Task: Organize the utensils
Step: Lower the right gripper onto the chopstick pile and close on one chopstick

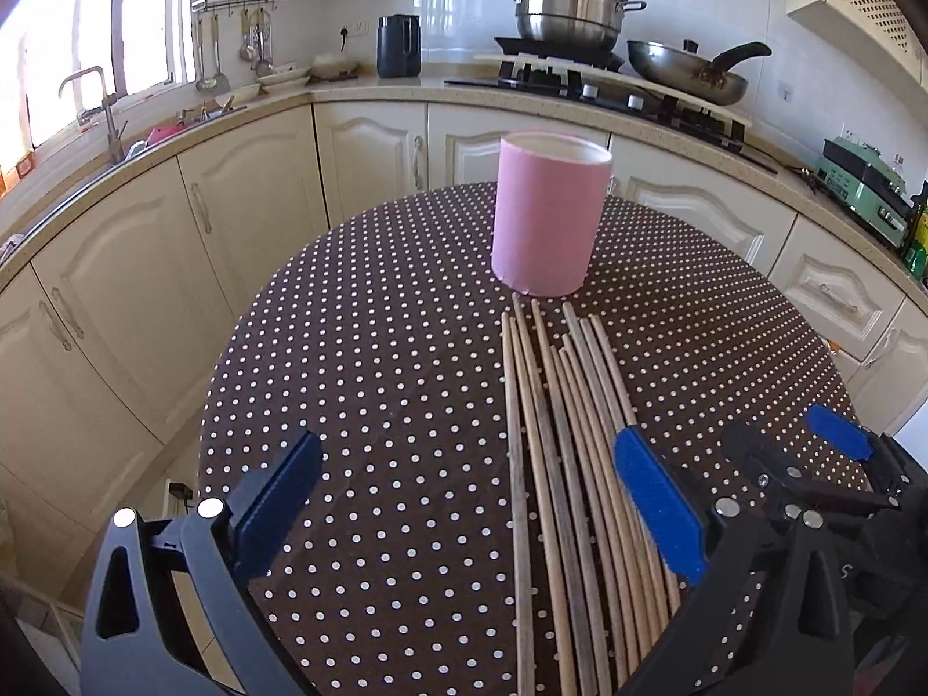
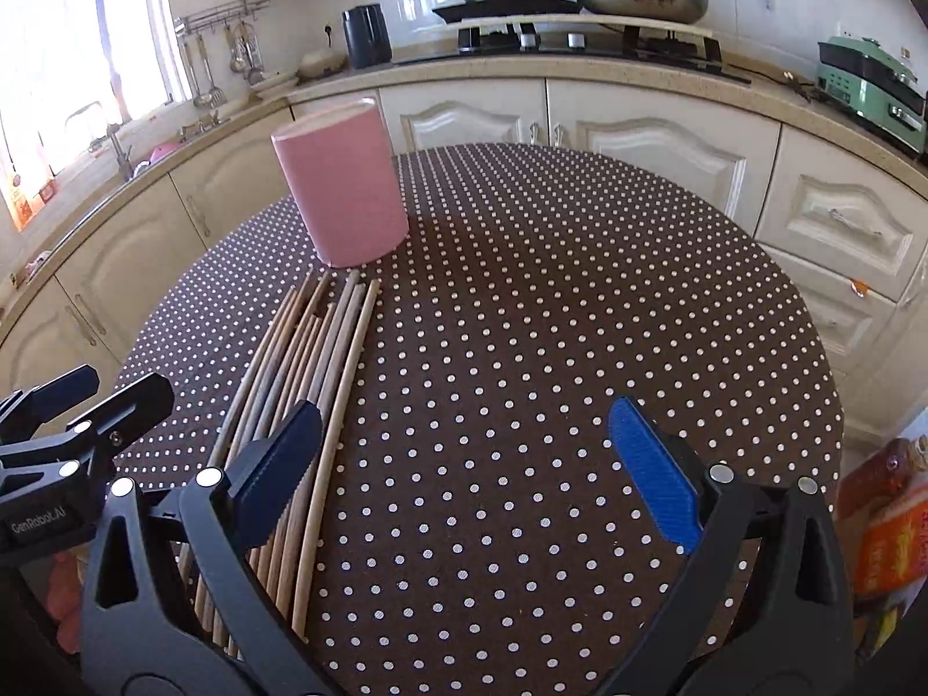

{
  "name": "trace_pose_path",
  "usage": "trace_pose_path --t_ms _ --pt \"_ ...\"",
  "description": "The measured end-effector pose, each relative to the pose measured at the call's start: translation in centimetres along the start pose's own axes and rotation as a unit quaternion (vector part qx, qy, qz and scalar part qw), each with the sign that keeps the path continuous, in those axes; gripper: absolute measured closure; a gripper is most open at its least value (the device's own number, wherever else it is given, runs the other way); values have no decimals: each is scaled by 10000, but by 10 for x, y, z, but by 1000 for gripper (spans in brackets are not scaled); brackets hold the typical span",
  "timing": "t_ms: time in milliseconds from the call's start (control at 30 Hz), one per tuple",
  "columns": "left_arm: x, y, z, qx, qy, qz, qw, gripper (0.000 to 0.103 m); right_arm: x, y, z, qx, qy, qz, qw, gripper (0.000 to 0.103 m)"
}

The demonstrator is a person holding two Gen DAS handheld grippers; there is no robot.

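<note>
A bundle of long, thin wooden chopsticks [image 1: 557, 441] lay side by side on the round tabletop [image 1: 377, 348], covered in a brown cloth with white dots, their far tips just short of the tall pink cylindrical holder [image 1: 548, 214] that stood upright and looked empty. The left gripper [image 1: 464, 499] hovered low over the near half of the bundle with its blue-padded fingers [image 1: 655, 499] spread wide, holding nothing. The right gripper [image 2: 464, 464] hung beside it over bare cloth, its fingers equally wide and empty, the chopsticks passing under its left finger.

The step in hand appeared to be the first pick from the bundle. To do it well, the gripper would probably need to turn so its fingers straddled one or two sticks across their length, not along it, then close near the middle so the stick stayed balanced. The sticks lay touching one another, so the pads would likely need to come down on an outer stick to avoid dragging its neighbours. Carried to the holder, the stick should tip upright before release, and the other gripper could steady the holder's wall.
</note>
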State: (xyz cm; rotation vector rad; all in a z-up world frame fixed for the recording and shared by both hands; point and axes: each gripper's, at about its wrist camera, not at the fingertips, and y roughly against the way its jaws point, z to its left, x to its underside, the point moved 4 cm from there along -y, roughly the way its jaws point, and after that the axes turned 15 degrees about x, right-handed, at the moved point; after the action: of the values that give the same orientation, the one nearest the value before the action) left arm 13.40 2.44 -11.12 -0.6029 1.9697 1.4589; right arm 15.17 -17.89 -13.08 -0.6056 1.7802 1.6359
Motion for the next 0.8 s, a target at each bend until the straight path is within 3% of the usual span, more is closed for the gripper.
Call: trace_pose_path --t_ms 267,567,800 --pt "5 -18 14 -83 150 362 9992 4 6 -20 18 77 259 303 9992 6" --pt "9 -29 30 -46 283 473 9985 4 7 -36 35 112 486 605 9969 6" --pt "11 -34 36 -5 396 526 9978 4 7 -46 47 450 681 710 9941 6"
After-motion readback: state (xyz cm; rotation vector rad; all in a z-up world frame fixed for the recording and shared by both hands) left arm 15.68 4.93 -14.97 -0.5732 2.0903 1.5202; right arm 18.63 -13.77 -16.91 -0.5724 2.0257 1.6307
